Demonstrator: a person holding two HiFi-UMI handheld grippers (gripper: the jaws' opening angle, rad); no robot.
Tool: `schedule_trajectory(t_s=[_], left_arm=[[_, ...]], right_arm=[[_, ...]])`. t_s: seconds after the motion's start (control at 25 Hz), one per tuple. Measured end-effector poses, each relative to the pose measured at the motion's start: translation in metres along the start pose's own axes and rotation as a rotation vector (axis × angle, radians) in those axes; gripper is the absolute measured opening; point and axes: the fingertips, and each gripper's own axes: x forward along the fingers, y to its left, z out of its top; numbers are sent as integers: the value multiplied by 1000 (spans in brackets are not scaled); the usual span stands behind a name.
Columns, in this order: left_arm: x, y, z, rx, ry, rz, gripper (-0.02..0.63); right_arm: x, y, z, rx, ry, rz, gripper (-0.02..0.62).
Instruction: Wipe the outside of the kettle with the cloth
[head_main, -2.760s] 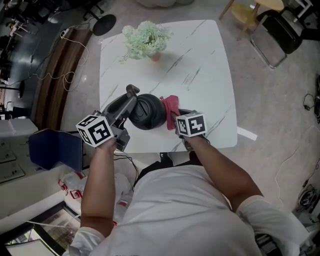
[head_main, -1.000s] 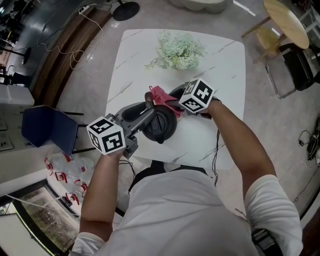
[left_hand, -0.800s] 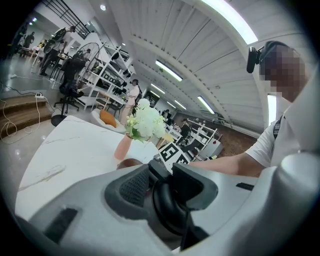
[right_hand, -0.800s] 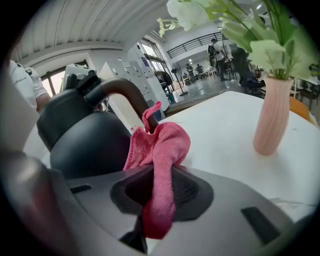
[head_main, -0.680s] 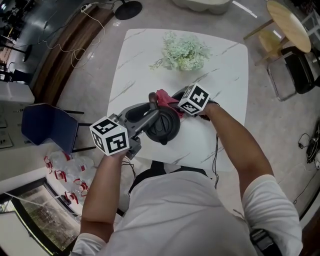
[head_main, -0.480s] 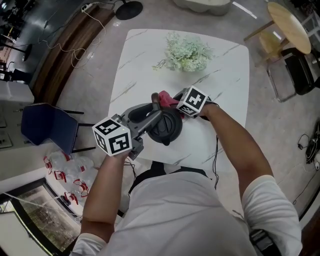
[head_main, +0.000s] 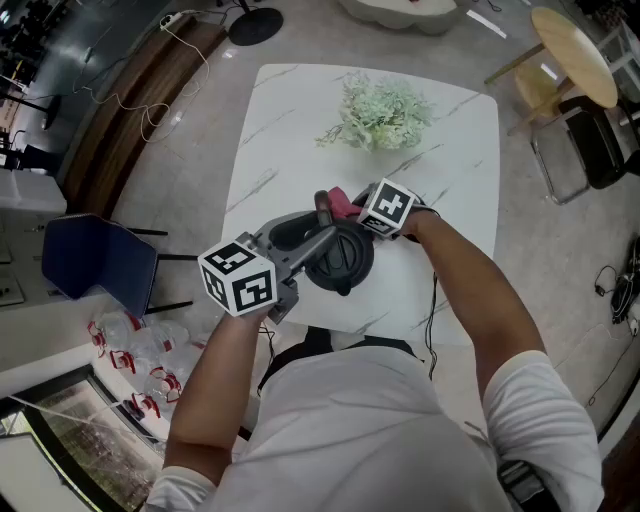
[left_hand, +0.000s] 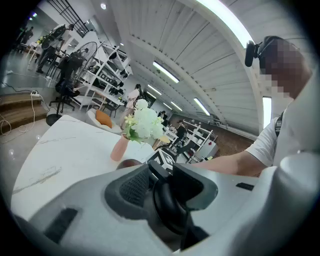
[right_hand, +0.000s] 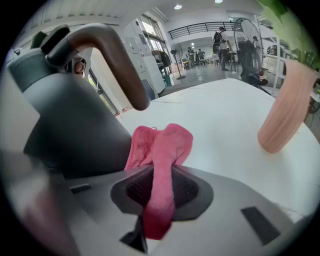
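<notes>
The dark grey kettle (head_main: 343, 262) stands near the front edge of the white marble worktop (head_main: 450, 150). The left gripper (left_hand: 161, 186) has its jaws clenched on the black handle (left_hand: 167, 212) of the kettle. The right gripper (right_hand: 161, 192) grasps the pink cloth (right_hand: 167, 142) in its jaws. The free end of the cloth is just beside the kettle body, under the brown spout (right_hand: 112, 55).

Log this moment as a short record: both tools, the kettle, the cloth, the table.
left tool: shut on the kettle handle
right tool: shut on the pink cloth
kettle: dark, upright on the white marble table
cloth: bunched by the kettle's lower wall, beneath the spout
also on table: pink vase of pale flowers
</notes>
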Motion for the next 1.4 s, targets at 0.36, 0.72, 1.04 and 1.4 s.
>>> schedule_trajectory(t_s=[0.36,0.72,1.04,1.4], left_arm=[[0,1,0,16,18,-52,164],[-29,-4,11,134,19,-76,236],[-79,4,-11,232,42,-78,139],[-102,-1,-39,334,85,-72,-2]], right_arm=[[-42,7,2,150,-227,-27,89],[-129,27,-36,526,-456,-394,94],[-174,109,-58,830,-723,-603,97],[-193,182,-39,817,-810,-695,97]])
